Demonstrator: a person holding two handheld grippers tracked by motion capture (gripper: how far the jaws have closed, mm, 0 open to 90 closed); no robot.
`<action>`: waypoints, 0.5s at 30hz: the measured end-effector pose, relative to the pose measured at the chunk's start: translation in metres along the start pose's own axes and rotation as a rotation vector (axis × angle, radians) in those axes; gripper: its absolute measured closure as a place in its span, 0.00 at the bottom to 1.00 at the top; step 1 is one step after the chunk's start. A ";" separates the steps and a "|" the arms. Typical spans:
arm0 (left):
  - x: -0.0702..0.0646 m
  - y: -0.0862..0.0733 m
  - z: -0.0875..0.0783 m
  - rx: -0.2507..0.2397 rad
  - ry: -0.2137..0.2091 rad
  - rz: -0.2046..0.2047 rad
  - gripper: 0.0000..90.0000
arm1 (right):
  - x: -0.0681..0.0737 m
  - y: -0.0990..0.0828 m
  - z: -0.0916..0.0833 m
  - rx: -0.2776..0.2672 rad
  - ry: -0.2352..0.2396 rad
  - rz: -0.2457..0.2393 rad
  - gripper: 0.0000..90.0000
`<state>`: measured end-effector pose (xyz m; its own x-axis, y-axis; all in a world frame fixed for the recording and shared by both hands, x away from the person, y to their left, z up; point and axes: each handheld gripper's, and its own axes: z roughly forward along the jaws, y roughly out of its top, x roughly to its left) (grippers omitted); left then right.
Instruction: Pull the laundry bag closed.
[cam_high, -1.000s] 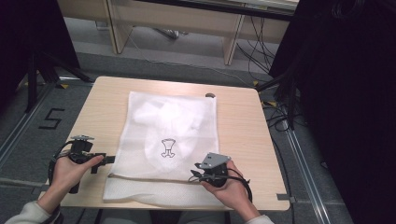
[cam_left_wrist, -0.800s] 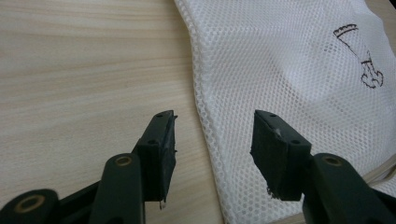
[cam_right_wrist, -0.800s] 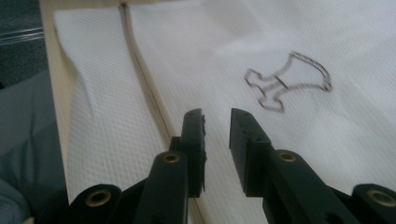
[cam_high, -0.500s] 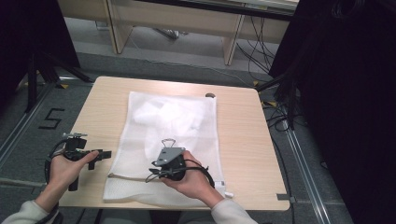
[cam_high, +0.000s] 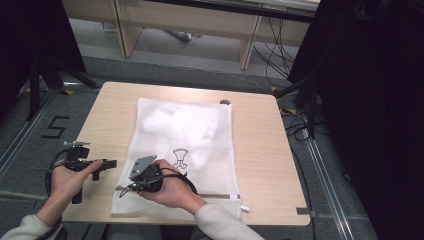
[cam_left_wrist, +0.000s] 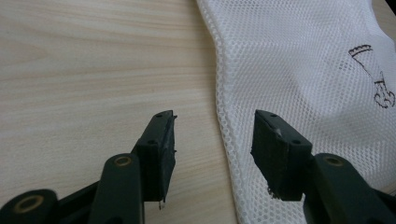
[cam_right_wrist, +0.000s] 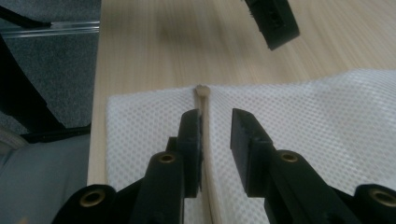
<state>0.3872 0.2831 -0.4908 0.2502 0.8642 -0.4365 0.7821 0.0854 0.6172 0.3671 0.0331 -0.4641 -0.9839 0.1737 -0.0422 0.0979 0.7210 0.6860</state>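
A white mesh bag (cam_high: 182, 150) lies flat in the middle of a wooden table (cam_high: 260, 150). It has a small dark drawing (cam_high: 180, 157) on it. A zipper (cam_right_wrist: 205, 140) runs along the edge of the bag that is nearest the person.

The right gripper (cam_high: 131, 187) is over the near left corner of the bag, close to the end of the zipper. The person's right hand (cam_high: 172, 190) holds it. In the right gripper view, its two black fingers (cam_right_wrist: 245, 140) stand a little apart, with the zipper line running between them. The left finger is right beside the zipper. The fingers have just been closing, and they do not squeeze the zipper.

The left gripper (cam_high: 111, 163) is just off the left side of the bag, over the bare wood. The person's left hand (cam_high: 70, 180) holds it. In the left gripper view, its fingers (cam_left_wrist: 161, 144) are apart, with the edge of the bag (cam_left_wrist: 224, 121) lying between them. They hold nothing.
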 end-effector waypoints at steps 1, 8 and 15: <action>0.001 0.000 0.000 0.005 0.005 -0.004 0.54 | 0.000 0.000 0.000 0.000 0.000 0.000 0.83; 0.002 0.000 -0.001 -0.002 0.017 -0.019 0.54 | 0.001 0.012 0.026 0.030 0.033 -0.001 0.82; 0.003 0.000 -0.001 0.010 0.030 -0.021 0.53 | -0.001 0.015 0.044 0.043 0.049 0.000 0.81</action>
<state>0.3873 0.2858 -0.4917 0.2162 0.8769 -0.4293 0.7925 0.0992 0.6017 0.3766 0.0729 -0.4859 -0.9899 0.1414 -0.0061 0.1030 0.7496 0.6538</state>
